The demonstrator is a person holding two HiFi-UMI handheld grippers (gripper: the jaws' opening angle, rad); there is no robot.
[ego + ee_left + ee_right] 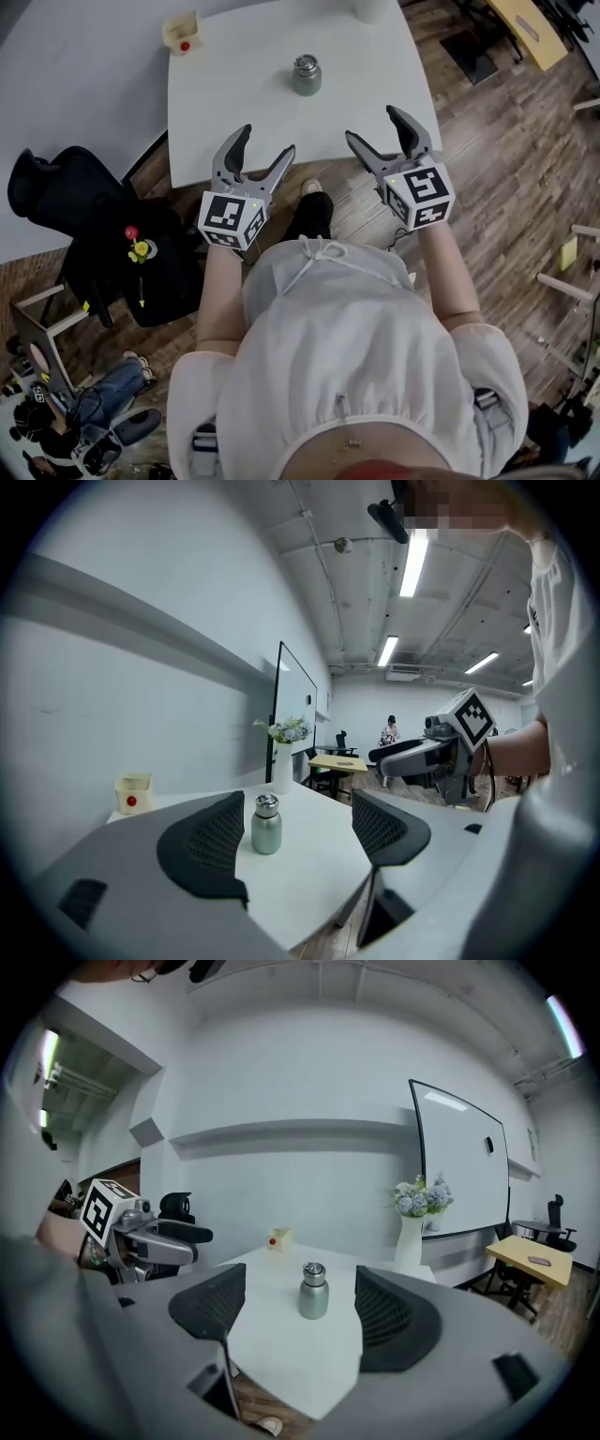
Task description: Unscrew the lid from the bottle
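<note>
A small silver-green bottle [306, 75] with a metal screw lid stands upright on the white table [234, 103], near its middle. My left gripper [267, 141] hovers at the table's near edge, open and empty, well short of the bottle. My right gripper [373, 125] is beside it to the right, also open and empty. In the left gripper view the bottle [266, 824] shows far off between the spread jaws of the left gripper [295, 803], with the right gripper [431, 752] alongside. In the right gripper view the bottle [313, 1291] stands beyond the open right gripper [300, 1279].
A cream box with a red button [181, 33] sits at the table's far left corner. A white vase of flowers [410, 1241] stands at the far right corner. A black bag [103, 234] lies on a chair to my left. Wooden floor surrounds the table.
</note>
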